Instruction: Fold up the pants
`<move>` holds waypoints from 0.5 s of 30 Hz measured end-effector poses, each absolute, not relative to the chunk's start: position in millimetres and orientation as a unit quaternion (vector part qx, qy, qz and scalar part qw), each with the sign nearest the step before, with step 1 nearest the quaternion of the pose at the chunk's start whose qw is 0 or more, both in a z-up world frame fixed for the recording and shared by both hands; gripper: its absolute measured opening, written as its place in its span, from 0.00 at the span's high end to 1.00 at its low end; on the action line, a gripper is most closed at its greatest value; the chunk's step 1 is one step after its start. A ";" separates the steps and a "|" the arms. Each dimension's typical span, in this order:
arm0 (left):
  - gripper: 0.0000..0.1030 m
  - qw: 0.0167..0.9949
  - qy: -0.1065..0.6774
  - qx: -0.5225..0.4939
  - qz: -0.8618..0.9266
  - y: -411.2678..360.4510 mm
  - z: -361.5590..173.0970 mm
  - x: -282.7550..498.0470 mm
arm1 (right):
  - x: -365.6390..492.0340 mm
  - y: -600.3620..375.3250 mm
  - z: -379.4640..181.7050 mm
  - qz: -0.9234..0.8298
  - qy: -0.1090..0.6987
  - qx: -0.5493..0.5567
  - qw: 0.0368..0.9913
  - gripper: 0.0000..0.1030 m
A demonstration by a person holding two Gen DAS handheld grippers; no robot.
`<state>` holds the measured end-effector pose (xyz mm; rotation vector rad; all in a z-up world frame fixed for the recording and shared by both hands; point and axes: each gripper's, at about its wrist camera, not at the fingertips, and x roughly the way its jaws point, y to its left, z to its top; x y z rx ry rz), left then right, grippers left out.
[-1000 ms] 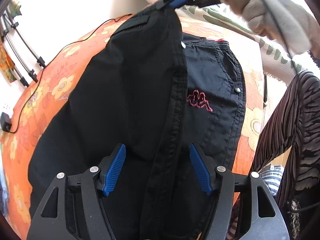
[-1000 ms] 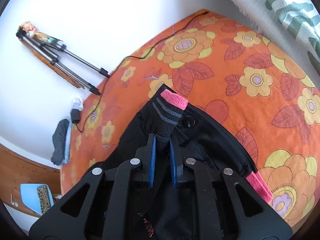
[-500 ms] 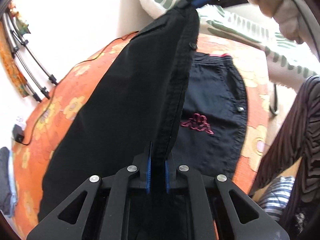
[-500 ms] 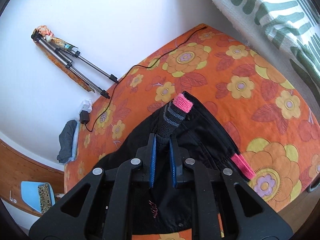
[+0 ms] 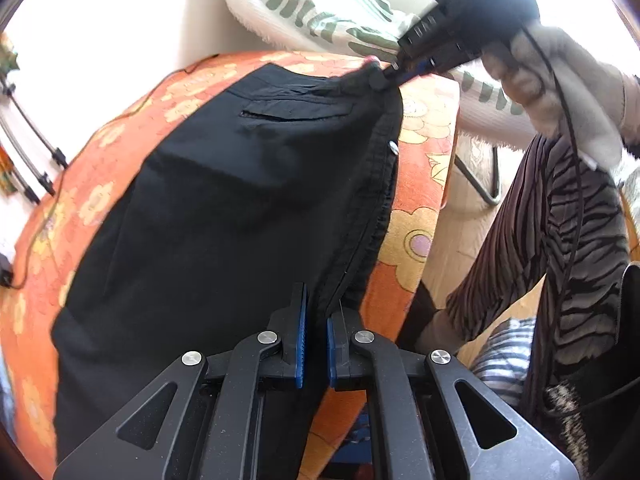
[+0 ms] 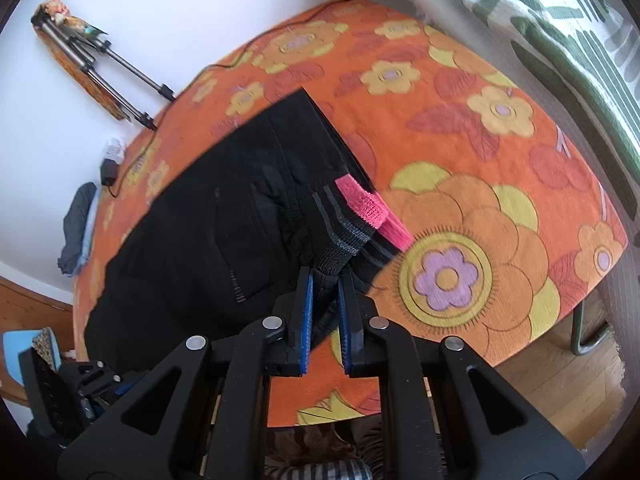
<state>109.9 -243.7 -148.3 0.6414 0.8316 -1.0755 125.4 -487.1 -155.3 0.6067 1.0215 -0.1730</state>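
Here, line by line:
Pants: black pants [image 5: 224, 208] lie spread over the desk, folded lengthwise, one long edge running along the desk's near side in the left wrist view.
Desk: a desk under an orange flowered cloth [image 6: 472, 128] carries the pants; its edge shows with wooden floor [image 6: 560, 392] below.
Left claw: the left claw [image 5: 316, 344] has its blue pads drawn narrow and pinches the folded long edge of the pants, the black cloth running up between them.
Right claw: the right claw [image 6: 325, 312] is likewise narrow, clamped on the waist end of the pants; the same claw appears at the top of the left wrist view [image 5: 404, 74], gripping the far corner.
Waistband: a grey-striped elastic band with a pink edge [image 6: 360, 208] sticks up just past the right claw's pads.
Pocket: a slit pocket [image 5: 296, 114] shows on the upper layer near the waist.
Hand: a hand [image 5: 560, 80] holds the right claw's handle, with a thin black cable across it.
Person: striped dark trousers [image 5: 560, 240] stand beside the desk.
Surroundings: a white cloth with green stripes [image 6: 560, 20] hangs behind the desk; a folded tripod [image 6: 100, 64] leans on the white wall.
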 end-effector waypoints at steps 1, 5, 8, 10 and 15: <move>0.94 0.727 0.384 0.287 -0.491 -244.7 -150.0 111.0 | 123.8 -486.5 -159.3 -0.085 0.487 0.282 0.822 0.90; 0.93 0.721 0.386 0.294 -0.495 -244.7 -153.9 105.8 | 122.8 -478.3 -172.9 -0.092 0.518 0.244 0.815 0.90; 0.85 0.715 0.397 0.289 -0.498 -241.6 -152.4 106.4 | 127.6 -474.6 -171.6 -0.088 0.527 0.223 0.815 0.89; 0.76 0.706 0.410 0.280 -0.505 -235.4 -150.7 109.8 | 127.7 -473.3 -168.4 -0.085 0.532 0.210 0.816 0.87; 0.56 0.717 0.409 0.248 -0.506 -210.9 -128.6 114.7 | 119.9 -475.4 -144.6 -0.072 0.531 0.177 0.825 0.79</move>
